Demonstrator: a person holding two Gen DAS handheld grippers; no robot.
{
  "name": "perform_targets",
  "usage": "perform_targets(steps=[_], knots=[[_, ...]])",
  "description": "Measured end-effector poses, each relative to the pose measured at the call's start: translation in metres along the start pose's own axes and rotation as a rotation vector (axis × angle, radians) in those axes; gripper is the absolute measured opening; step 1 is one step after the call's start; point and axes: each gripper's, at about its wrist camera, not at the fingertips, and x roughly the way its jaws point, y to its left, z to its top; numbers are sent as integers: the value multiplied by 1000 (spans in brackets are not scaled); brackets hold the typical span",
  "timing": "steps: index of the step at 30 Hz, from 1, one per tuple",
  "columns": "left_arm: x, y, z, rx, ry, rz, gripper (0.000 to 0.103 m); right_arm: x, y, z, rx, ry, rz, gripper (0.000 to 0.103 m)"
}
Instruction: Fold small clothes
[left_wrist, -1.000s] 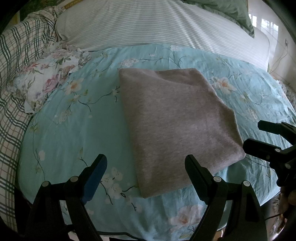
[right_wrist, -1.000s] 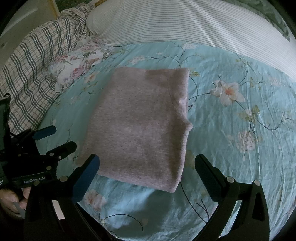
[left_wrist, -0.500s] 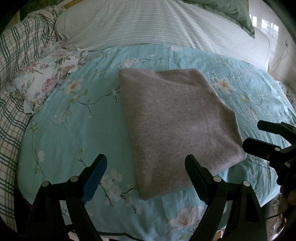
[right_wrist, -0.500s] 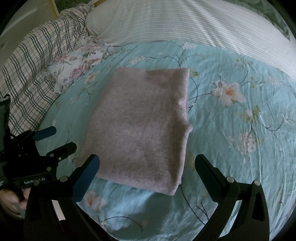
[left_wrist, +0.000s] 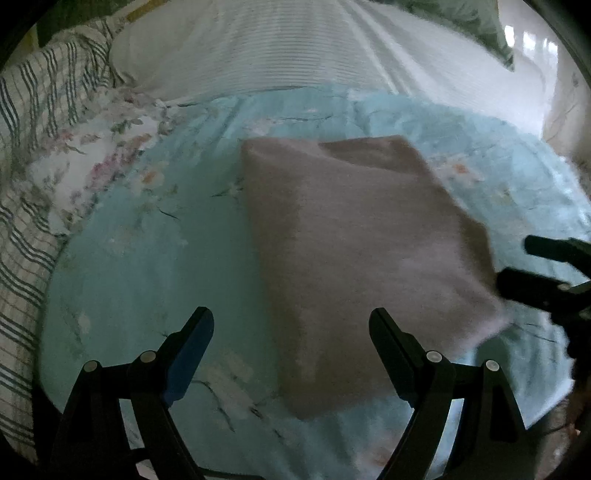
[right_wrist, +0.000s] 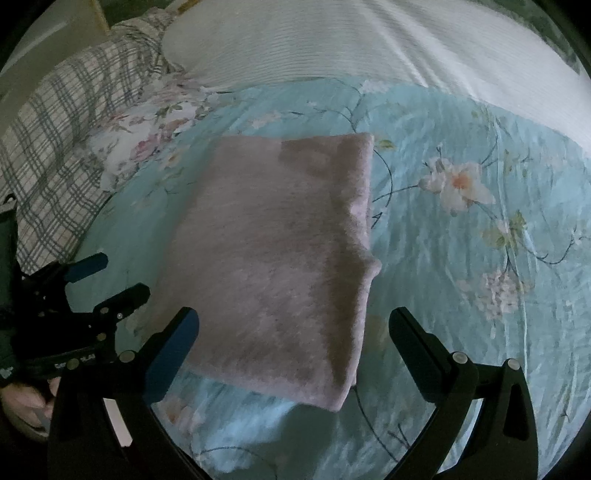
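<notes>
Folded grey garment (left_wrist: 362, 258) lies flat on a turquoise floral bedspread (left_wrist: 140, 266), the landmark here. Left gripper (left_wrist: 291, 332) hovers over the garment's near left corner, fingers spread wide, holding nothing. Right gripper (right_wrist: 293, 332) hovers over its near right corner, equally wide and empty. Striped white bedding (right_wrist: 332, 40) lies beyond.

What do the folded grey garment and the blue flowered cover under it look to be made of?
Folded grey garment: looks like soft knit, perhaps fleece or jersey; matte, faintly fuzzy surface, thick rounded edges. Blue flowered cover: looks like thin woven cotton, or a blend; smooth, with a slight sheen and fine creases, and a printed blossom pattern. Blur leaves both uncertain.
</notes>
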Motion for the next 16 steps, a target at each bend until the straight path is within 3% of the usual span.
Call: perform_targets(steps=[16], knots=[[20,14,11,-39,16,-16,87,18,-10,13,12,9,-4,102]])
